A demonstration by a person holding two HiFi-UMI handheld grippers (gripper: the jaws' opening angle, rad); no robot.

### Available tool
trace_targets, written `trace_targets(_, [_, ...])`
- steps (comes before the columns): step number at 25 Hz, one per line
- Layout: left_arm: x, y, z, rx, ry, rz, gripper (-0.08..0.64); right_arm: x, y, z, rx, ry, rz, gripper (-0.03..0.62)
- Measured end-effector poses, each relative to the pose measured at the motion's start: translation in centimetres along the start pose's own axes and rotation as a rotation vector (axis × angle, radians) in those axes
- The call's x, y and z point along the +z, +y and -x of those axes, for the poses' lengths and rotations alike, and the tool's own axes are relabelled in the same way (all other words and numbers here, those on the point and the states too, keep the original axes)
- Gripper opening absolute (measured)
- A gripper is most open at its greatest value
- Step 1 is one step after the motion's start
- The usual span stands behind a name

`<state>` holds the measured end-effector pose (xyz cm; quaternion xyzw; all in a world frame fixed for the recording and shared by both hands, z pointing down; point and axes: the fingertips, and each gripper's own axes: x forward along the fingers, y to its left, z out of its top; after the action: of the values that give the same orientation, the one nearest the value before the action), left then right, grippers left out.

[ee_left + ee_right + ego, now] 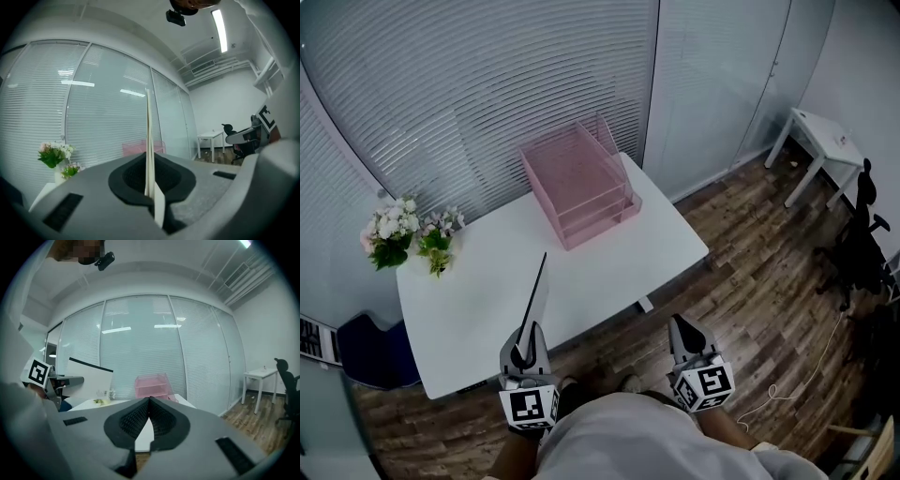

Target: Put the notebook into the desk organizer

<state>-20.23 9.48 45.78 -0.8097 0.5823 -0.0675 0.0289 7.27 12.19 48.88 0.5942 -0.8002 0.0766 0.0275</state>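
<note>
The left gripper (523,354) has its jaws closed tight on the lower edge of a thin white notebook with a dark edge (534,298). The notebook stands upright on edge and rises straight out of the jaws. In the left gripper view it is a narrow pale strip running up the middle of the frame.

The tiered pink mesh desk organizer (581,183) sits on the white desk (487,272), with its trays open toward the person. The notebook is well short of the organizer, on the person's side of it and to its left, in the air above the desk edge farthest from the organizer.

The right gripper (682,330) is also on the person's side of the organizer and a little to its right, past that desk edge and over the wooden floor (750,281). Its jaws are pressed together with nothing between them.

Two small bunches of white and pink flowers with green leaves (411,234) stand on the desk well left of the organizer. A small white side table (825,141) stands well to its right.
</note>
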Motion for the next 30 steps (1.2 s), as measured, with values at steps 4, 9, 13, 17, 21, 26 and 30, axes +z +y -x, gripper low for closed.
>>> trace_targets(4, [0.2, -1.5, -0.2, 0.040, 0.002, 0.013, 0.017, -1.3, -2.2, -0.5, 0.036, 0.040, 0.007, 0.012])
trace_targets(9, [0.7, -1.5, -1.8, 0.044, 0.021, -0.007, 0.017, -1.9, -3.3, -2.4, 0.049, 0.066, -0.013, 0.012])
trace_targets(13, [1.6, 0.2, -5.8, 0.042, -0.001, 0.000, 0.017, -0.9, -3.3, -5.8, 0.049, 0.057, -0.016, 0.012])
trace_targets(17, [2.6, 1.7, -9.5, 0.016, -0.035, 0.022, 0.017, -0.7, -4.2, -7.8, 0.008, 0.079, 0.009, 0.012])
trace_targets(21, [4.5, 3.4, -13.3, -0.021, -0.070, 0.014, 0.017, 0.8, -5.4, -10.3, -0.052, 0.074, 0.025, 0.012])
trace_targets(26, [6.3, 5.9, -18.1, -0.043, -0.080, -0.020, 0.017, 1.8, -4.6, -13.5, -0.075, 0.064, 0.026, 0.012])
trace_targets(30, [7.5, 7.1, -22.2, -0.053, -0.054, -0.119, 0.017, 1.1, -4.2, -15.2, -0.076, 0.075, 0.018, 0.012])
